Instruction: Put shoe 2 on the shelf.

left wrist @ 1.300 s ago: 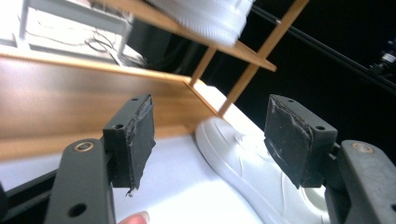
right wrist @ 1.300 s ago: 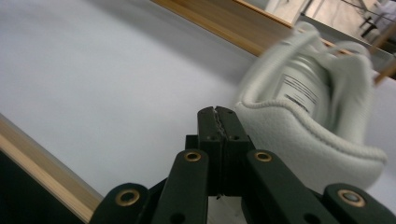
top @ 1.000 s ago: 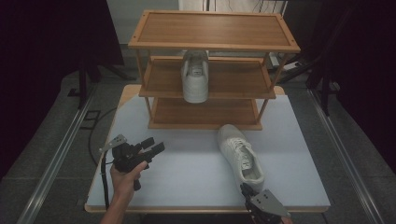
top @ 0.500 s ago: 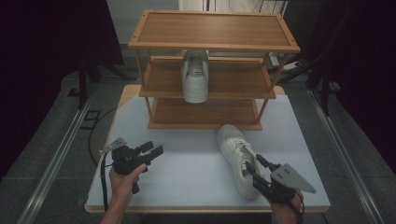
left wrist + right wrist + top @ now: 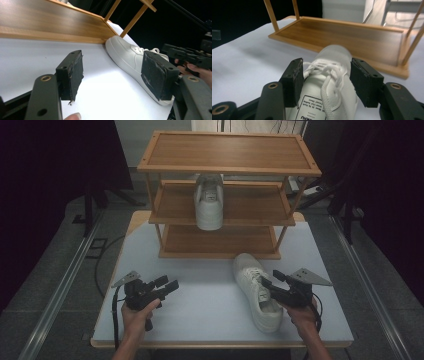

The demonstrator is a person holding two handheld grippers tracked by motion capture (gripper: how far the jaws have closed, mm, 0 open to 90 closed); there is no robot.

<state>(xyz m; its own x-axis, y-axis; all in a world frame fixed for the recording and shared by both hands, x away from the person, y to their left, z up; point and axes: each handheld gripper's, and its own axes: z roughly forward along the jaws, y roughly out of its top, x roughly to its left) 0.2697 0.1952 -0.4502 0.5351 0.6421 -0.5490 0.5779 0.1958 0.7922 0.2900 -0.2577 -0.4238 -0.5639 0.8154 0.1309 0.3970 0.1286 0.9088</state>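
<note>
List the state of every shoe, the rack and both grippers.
Shoe on the table: upright on its sole, toe toward the rack.
Shoe on the rack: upright on the middle shelf.
Rack: standing, top and bottom shelves bare.
Right gripper: jaws just opened, straddling the table shoe's laces.
Left gripper: open, holding nothing.

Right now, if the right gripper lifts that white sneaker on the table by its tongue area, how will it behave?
The sneaker probably keeps its shape: the sole looks thick and stiff. The upper likely gives under the fingers, and the loose laces may snag. The right gripper straddles it near mid-length, so it may tilt somewhat.
</note>
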